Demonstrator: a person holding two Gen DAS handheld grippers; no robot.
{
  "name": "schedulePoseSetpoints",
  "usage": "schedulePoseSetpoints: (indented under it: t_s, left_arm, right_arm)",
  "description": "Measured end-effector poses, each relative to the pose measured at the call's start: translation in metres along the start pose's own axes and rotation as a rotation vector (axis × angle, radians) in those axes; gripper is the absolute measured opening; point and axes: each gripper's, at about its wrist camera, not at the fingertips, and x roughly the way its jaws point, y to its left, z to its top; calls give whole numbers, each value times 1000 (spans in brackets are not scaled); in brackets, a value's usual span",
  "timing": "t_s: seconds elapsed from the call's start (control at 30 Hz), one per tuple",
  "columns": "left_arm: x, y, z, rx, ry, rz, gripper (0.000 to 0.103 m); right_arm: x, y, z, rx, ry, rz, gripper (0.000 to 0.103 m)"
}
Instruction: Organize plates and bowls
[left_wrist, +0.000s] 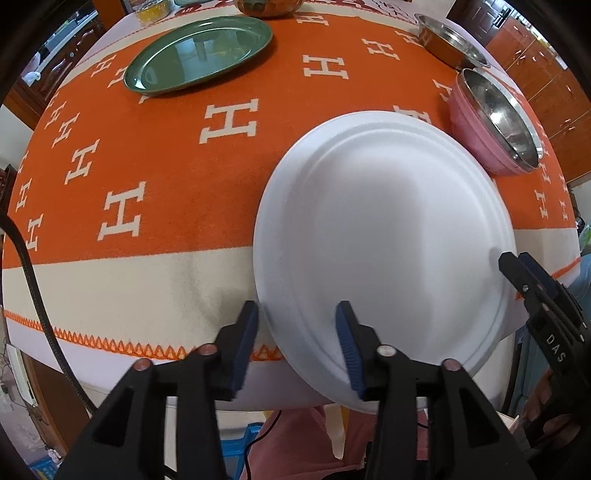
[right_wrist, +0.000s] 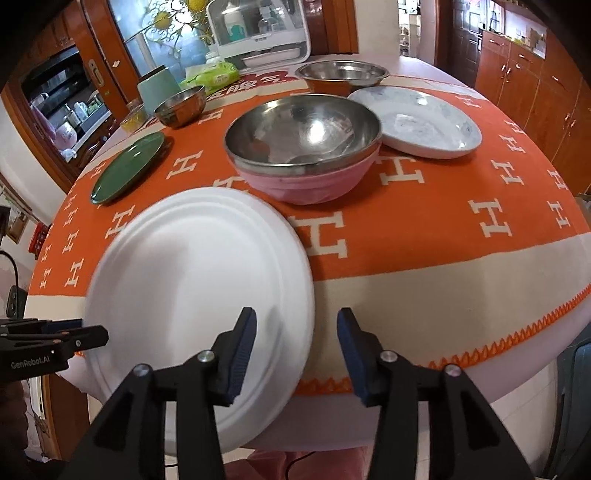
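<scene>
**White plate hangs off the desk edge, unheld**

While the desk (right_wrist: 424, 273) carries everything on its orange cloth (left_wrist: 155, 155), its near edge is the main hazard: the white plate (left_wrist: 380, 240) overhangs it at 6 o'clock, and part of its rim has no support. Any push outward could tip it to the floor.

Next in size, the pink bowl (right_wrist: 306, 184), with a steel bowl (right_wrist: 303, 129) nested in it, sits just beyond the plate at 12 o'clock in the right view. Shoving the plate forward would likely knock it, and the steel bowl could rattle loose.

Further plates, a green one (right_wrist: 127, 168) at 10 o'clock and a marbled one (right_wrist: 417, 122) at 1 o'clock, lie well apart and seem safe.

Smallest, the left gripper (left_wrist: 297, 347) is spread wide, one finger above the plate and one outside the rim, gripping nothing. Closing at this angle may pinch only the thin lip, which could flex or slip. Likewise agape, the right gripper (right_wrist: 295, 350) straddles the opposite rim empty; both closing unevenly might twist the plate.
</scene>
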Motion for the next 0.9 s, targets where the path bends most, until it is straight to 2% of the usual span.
schedulePoseSetpoints:
  t_s: [0.2, 0.23, 0.37, 0.73, 0.9]
  left_arm:
    - [-8, 4, 4, -11, -40, -9, 57]
    - [-11, 4, 5, -11, -51, -14, 61]
    - [-24, 1, 3, 12, -79, -30, 74]
    - [-60, -46, 23, 170, -171, -20, 80]
    - [-72, -77, 32, 229, -194, -53, 81]
  right_arm:
    - [-6, -7, 4, 24, -9, -12, 47]
    - [-8, -8, 4, 29, -12, -14, 47]
    - [-16, -15, 4, 59, -30, -9, 55]
    - [-40, -39, 4, 133, -84, 5, 61]
    - [-50, -52, 4, 154, -99, 24, 62]
